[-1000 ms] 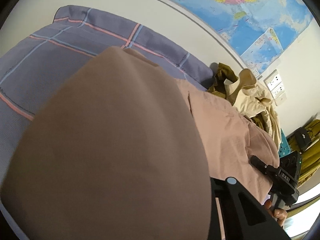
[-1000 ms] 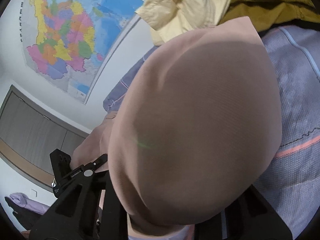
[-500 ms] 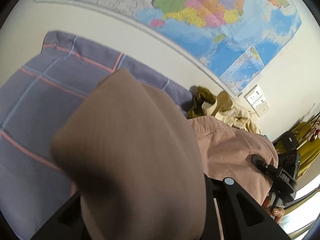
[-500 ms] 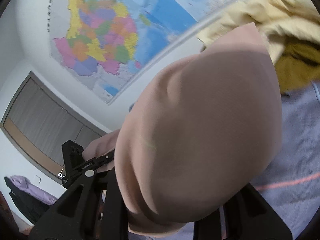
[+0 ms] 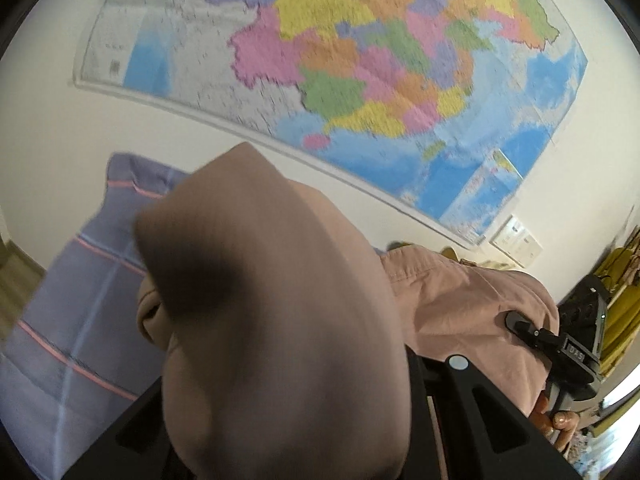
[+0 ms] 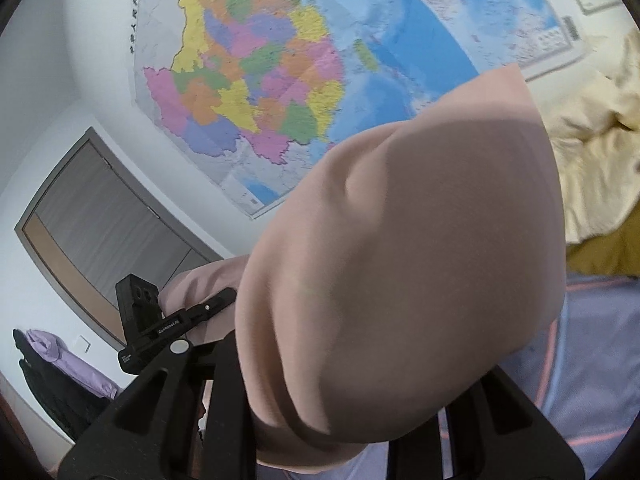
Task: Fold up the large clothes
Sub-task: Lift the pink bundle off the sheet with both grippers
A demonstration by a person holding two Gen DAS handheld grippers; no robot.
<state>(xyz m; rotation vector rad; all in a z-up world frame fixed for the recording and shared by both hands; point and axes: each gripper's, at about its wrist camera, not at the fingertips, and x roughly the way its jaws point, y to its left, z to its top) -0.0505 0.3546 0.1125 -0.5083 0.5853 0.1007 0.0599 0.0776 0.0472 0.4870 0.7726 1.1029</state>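
A large dusty-pink garment (image 5: 280, 300) hangs between both grippers, lifted above the bed. My left gripper (image 5: 288, 420) is shut on one part of it; the cloth bulges over the jaws and hides the fingertips. My right gripper (image 6: 360, 420) is shut on another part of the same pink garment (image 6: 400, 260), fingertips also hidden. The right gripper shows in the left wrist view (image 5: 560, 348) at the right, with pink cloth running to it. The left gripper shows in the right wrist view (image 6: 168, 324) at the lower left.
A purple checked bedsheet (image 5: 60, 340) lies below. A big colourful map (image 5: 380, 60) covers the wall ahead. Cream and olive clothes (image 6: 592, 152) are piled at the wall. A grey door (image 6: 100, 220) and wall sockets (image 5: 516, 240) are in view.
Both grippers have risen and tilted upward with the garment. The bed has dropped lower in both views and the wall map fills more of them.
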